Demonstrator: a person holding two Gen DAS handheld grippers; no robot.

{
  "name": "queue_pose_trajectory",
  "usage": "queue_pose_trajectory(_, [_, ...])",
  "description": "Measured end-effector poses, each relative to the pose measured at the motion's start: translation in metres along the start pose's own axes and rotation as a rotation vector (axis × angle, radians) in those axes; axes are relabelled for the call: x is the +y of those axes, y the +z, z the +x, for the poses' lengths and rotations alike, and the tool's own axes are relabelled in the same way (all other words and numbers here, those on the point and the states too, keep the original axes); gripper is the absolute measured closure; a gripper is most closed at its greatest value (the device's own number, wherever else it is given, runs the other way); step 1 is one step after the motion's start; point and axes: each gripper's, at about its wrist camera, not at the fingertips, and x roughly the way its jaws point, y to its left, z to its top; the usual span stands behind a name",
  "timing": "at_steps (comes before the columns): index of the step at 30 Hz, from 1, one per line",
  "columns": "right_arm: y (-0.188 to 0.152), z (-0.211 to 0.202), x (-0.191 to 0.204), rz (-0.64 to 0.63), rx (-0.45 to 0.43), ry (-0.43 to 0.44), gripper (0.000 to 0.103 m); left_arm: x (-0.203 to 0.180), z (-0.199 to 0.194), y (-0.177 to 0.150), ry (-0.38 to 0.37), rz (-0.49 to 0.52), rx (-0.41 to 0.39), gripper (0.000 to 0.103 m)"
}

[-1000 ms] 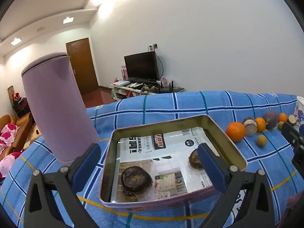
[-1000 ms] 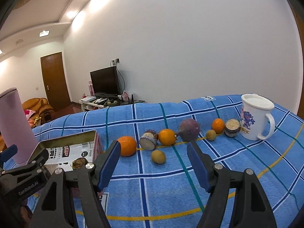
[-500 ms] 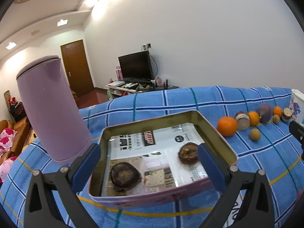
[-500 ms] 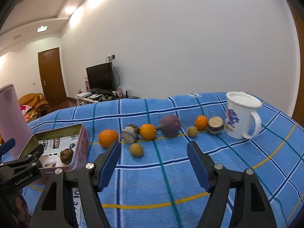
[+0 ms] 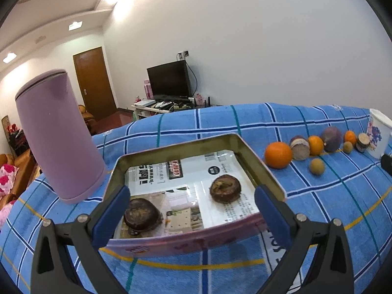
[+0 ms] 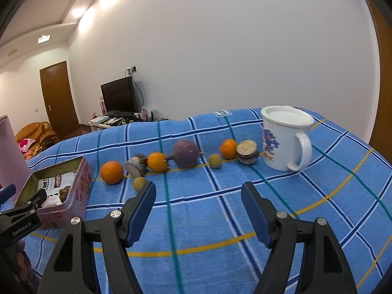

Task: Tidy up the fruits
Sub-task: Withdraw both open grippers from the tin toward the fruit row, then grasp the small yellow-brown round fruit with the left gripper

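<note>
A pink metal tin (image 5: pixel 264 171) lined with printed paper holds two dark brown fruits (image 5: pixel 225 188) (image 5: pixel 142 216). My left gripper (image 5: pixel 191 208) is open and empty just before the tin's near wall. A row of fruits lies on the blue checked cloth: an orange (image 6: pixel 112 172), a cut purple fruit (image 6: pixel 136 164), a second orange (image 6: pixel 157 161), a whole purple fruit (image 6: pixel 186 153), small yellow-brown fruits (image 6: pixel 215 160) (image 6: pixel 139 182), a third orange (image 6: pixel 228 148) and another cut fruit (image 6: pixel 247 155). My right gripper (image 6: pixel 198 210) is open and empty, nearer than the row.
A tall lilac flask (image 5: pixel 57 137) stands left of the tin. A white flowered mug (image 6: pixel 285 138) stands at the right end of the fruit row. The tin also shows at the left in the right wrist view (image 6: pixel 80 191). The cloth's far edge drops off toward the room.
Both grippers have swung: the fruit row and mug have shifted in the right wrist view, and more of the row shows in the left wrist view. Both stay open and empty.
</note>
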Motion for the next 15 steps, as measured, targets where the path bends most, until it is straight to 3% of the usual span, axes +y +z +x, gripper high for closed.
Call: queue_pose_trajectory(15, [-0.001,0.004,-0.057,0.104,0.069,-0.017,0.030,-0.057,-0.013,-0.001,-0.093,0.088,0.051,0.000])
